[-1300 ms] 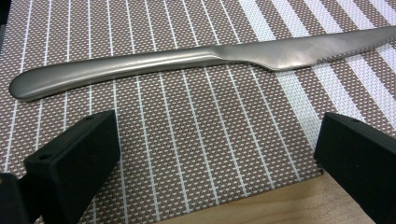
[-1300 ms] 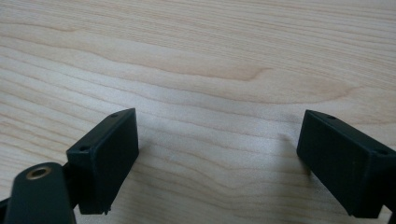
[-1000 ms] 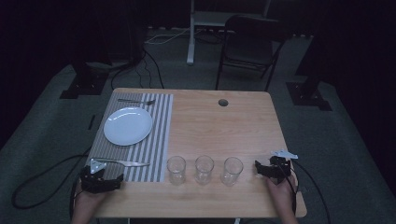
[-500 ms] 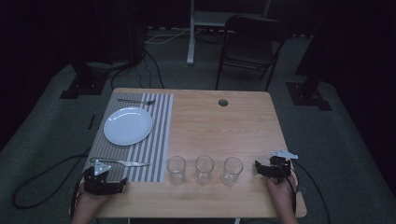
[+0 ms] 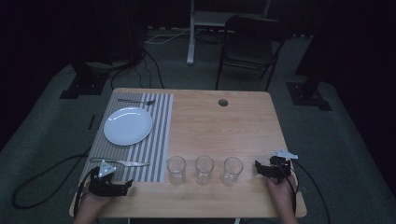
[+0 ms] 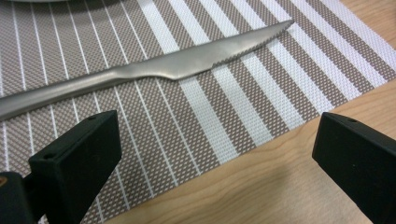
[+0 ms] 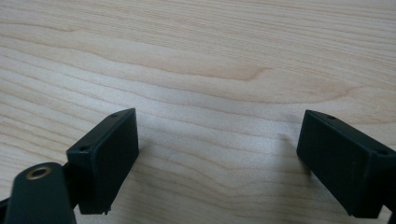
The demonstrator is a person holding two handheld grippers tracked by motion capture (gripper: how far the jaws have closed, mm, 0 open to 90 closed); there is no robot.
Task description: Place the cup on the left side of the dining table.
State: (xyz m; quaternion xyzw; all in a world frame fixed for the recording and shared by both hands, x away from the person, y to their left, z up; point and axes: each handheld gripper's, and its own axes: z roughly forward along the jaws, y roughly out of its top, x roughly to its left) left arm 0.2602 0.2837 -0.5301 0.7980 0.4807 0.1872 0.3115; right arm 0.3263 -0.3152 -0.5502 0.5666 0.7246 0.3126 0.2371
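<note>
While the left hand-held gripper point(image 6: 215, 154) gaped wide and empty just short of the knife point(image 6: 154, 70) on the striped placemat point(image 6: 243, 107), the right hand-held gripper point(image 7: 217, 158) stood equally wide over bare desk point(image 7: 196, 60).

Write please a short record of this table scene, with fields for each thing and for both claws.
table: wooden table, round hole near far edge
mat: striped mat on the table's left part
plate: white plate on the mat, empty
fork: fork beyond the plate
knife: knife on the mat's near part
glasses: three glasses in a row, upright, empty
left claw: left claw open, near the knife, holding nothing
right claw: right claw open over bare wood
</note>
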